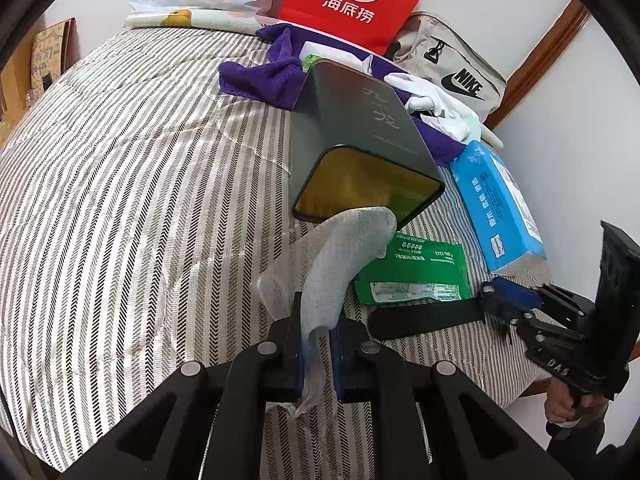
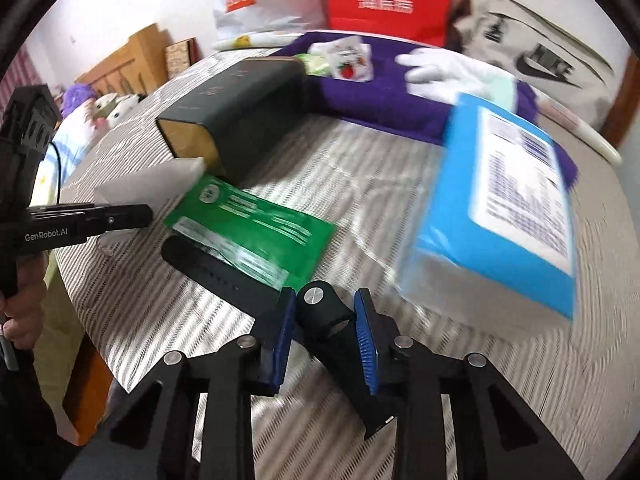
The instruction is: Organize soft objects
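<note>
1. On the striped bedcover [image 1: 140,200], a dark green box [image 1: 360,140] lies on its side. Its open, gold-lined mouth faces the left gripper [image 1: 316,320].
2. Left gripper: the jaws are closed on a white foam sheet [image 1: 340,248], which is clamped between the blue pads. The sheet rises from the pads, and its free end reaches the mouth of the box. Whether it touches the box cannot be determined.
3. Right gripper [image 2: 325,294]: the blue pads sit against both sides of the thick end of a black strap [image 2: 208,268] and grip it. The rest of the strap lies flat on the bedcover.
4. A green pouch [image 1: 412,272] lies flat just in front of the box mouth. One edge of the pouch overlaps the strap.
5. A blue tissue pack [image 1: 500,208] lies beside the pouch, on the right-gripper side. It is blurred in the right wrist view.
6. Behind the box, a purple cloth [image 1: 260,76] is spread out with white gloves [image 1: 428,92] resting on it.
7. At the far edge of the bed, a red bag [image 1: 356,0] stands upright. A beige Nike bag [image 1: 452,64] lies beside it.
8. A hand [image 1: 560,408] holds the handle of the right gripper at the lower right of the left wrist view.
</note>
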Motion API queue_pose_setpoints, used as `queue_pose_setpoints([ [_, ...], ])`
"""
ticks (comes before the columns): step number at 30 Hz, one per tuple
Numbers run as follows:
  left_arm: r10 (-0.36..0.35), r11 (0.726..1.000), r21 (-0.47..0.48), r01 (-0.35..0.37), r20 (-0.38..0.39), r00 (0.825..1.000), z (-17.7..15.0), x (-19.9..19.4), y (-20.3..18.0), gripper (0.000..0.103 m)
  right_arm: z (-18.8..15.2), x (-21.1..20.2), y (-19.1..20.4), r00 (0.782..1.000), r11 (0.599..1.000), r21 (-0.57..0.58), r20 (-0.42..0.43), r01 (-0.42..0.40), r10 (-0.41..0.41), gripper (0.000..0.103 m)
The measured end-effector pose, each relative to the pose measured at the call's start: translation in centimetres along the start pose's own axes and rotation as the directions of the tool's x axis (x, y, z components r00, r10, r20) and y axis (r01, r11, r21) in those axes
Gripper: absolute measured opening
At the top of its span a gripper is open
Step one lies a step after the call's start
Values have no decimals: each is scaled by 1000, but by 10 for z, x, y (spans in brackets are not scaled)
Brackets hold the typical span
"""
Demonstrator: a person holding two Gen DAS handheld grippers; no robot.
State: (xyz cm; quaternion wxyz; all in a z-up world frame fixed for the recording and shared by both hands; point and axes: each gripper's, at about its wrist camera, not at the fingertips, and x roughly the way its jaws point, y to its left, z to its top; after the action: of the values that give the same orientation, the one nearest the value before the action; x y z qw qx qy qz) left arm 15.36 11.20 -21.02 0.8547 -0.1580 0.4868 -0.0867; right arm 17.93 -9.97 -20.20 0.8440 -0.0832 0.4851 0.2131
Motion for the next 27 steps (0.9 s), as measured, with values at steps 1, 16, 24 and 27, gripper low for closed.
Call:
queue_pose_setpoints([
  [1, 2, 1000, 1, -2, 2, 1000, 0, 0, 0, 10, -3, -4, -5, 1000, 1000, 21, 13, 9, -9, 30],
  [16, -40, 999, 6, 40, 30, 999, 2, -16, -19, 10, -5, -48, -29, 989, 996, 87, 147, -27, 14, 29],
  [24, -53, 999, 8, 53, 62, 997, 8, -32, -30, 9, -4, -70, -36, 979, 993, 107, 202, -41, 19, 29],
  [27, -54, 999, 10, 53, 72, 996, 9, -38, -33, 9, -5, -76, -40, 977, 993, 111, 212, -39, 15, 29],
])
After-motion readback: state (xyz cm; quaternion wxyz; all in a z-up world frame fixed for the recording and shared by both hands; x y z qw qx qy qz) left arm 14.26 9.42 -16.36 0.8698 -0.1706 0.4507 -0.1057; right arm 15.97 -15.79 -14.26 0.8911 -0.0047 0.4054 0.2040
